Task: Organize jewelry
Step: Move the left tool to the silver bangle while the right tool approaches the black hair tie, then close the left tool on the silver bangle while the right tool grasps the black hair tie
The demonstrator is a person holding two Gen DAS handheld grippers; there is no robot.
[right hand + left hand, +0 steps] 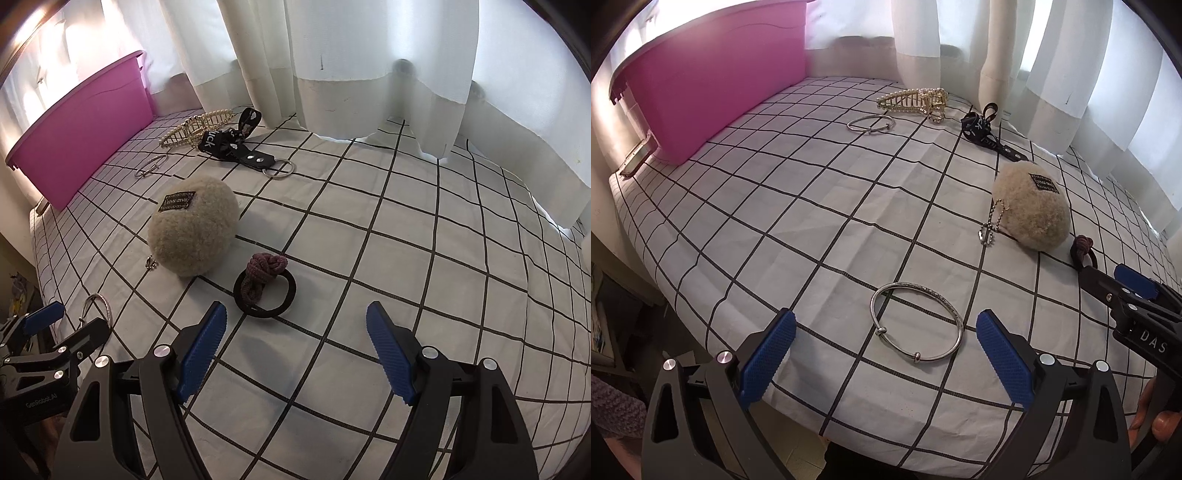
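A silver bangle (881,331) lies flat on the checked cloth, just ahead of my left gripper (884,322) and between the lines of its blue pads. That gripper is open and touches nothing. A black hair tie with a purple knot (266,267) rests close in front of my right gripper (296,307), which is also open and empty. Each gripper shows at the edge of the other's view: the right gripper (1115,280) and the left gripper (72,319). Further back lie a second thin bangle (889,124), a pearl hair claw (916,101) and a black strap keychain (979,127).
A fluffy beige pouch (194,229) with a ball chain sits between the two grippers' areas. A pink plastic bin (713,85) stands at the back left of the table. White curtains (369,74) hang along the far edge. The cloth's near edge (798,417) drops off below my left gripper.
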